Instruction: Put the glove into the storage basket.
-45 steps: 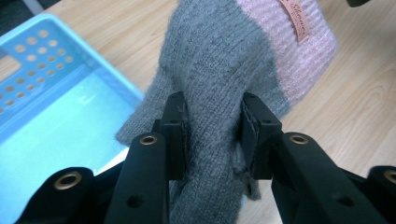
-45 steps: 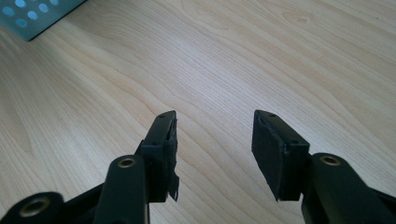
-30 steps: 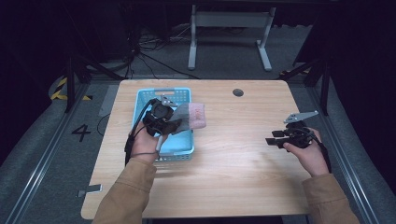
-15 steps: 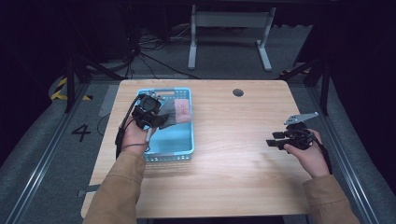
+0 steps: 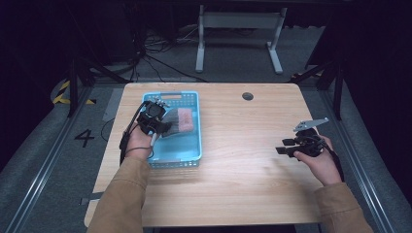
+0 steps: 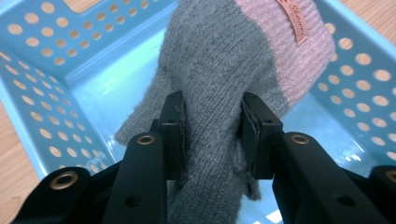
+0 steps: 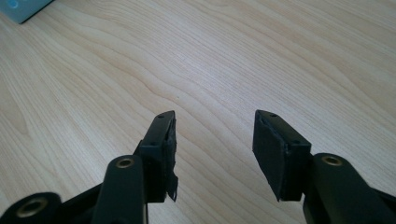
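Wooden tabletop point(image 5: 243, 145), pale grain, set in a dark room with a taped floor and a metal stand beyond. Nearest item: right gripper point(image 5: 284, 147), held low over bare wood at the table's right side, its jaws parted with nothing between them. Left gripper point(image 5: 164, 128), positioned over the blue perforated basket point(image 5: 193, 127), is clamped on the grey body of a knitted glove point(image 6: 219, 84), whose pink cuff point(image 6: 299, 51) bears a small label and hangs towards the basket's far wall. Step judged in hand: the glove is being lowered into the basket. Next required, by judgement: the glove is to be settled on the basket floor and the jaws released.
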Demonstrator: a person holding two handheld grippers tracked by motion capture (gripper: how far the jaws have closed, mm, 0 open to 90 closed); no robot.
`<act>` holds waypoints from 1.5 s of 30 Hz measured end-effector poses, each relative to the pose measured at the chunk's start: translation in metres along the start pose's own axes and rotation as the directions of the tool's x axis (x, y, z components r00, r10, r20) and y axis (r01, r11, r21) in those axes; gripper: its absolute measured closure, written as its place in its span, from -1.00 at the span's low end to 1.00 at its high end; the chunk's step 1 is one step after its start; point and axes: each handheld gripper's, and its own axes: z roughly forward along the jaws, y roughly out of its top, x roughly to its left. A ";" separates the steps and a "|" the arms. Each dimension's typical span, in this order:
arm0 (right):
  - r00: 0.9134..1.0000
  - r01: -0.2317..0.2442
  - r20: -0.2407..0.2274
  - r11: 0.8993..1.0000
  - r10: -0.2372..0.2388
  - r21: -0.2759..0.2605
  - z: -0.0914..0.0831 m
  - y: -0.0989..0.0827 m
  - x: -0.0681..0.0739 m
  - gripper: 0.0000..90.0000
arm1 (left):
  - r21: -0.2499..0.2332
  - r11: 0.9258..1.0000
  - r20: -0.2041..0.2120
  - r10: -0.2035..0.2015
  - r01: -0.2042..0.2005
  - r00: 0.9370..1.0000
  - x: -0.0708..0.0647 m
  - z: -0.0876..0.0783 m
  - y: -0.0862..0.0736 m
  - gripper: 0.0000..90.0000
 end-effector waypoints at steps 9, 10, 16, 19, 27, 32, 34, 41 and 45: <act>1.000 -0.001 0.002 1.000 0.001 0.006 0.000 -0.003 0.000 0.12 | 0.041 0.999 0.073 -0.012 0.009 0.997 0.007 0.016 0.002 0.46; 1.000 -0.001 0.003 1.000 0.001 0.007 0.000 -0.003 0.000 0.12 | 0.045 0.999 0.068 -0.009 0.006 0.998 0.007 0.018 0.002 0.46; 1.000 -0.006 0.006 1.000 0.006 0.011 -0.001 -0.006 -0.001 0.12 | 0.081 0.997 0.076 -0.018 0.012 0.997 0.006 0.028 0.005 0.46; 1.000 -0.009 0.008 1.000 0.009 0.011 -0.001 -0.008 -0.001 0.12 | 0.110 0.994 0.080 -0.012 0.003 0.997 0.005 0.034 0.008 0.45; 1.000 -0.009 0.010 1.000 0.009 0.016 -0.002 -0.011 -0.001 0.12 | 0.159 0.987 0.073 -0.022 0.010 0.997 0.004 0.046 0.010 0.44; 1.000 -0.011 0.009 1.000 0.011 0.017 -0.001 -0.012 -0.002 0.12 | 0.161 0.987 0.066 0.002 -0.012 0.998 0.003 0.050 0.010 0.43; 1.000 -0.009 0.009 1.000 0.009 0.019 0.000 -0.012 -0.002 0.12 | 0.166 0.986 0.059 0.005 -0.015 0.998 0.003 0.052 0.010 0.42; 1.000 -0.006 0.006 1.000 0.006 0.019 0.000 -0.012 -0.001 0.11 | 0.178 0.984 0.029 0.023 -0.028 0.999 0.003 0.061 0.014 0.40; 1.000 -0.010 0.005 1.000 0.010 0.020 0.000 -0.013 -0.003 0.11 | 0.181 0.983 0.033 0.015 -0.020 0.999 0.003 0.064 0.016 0.38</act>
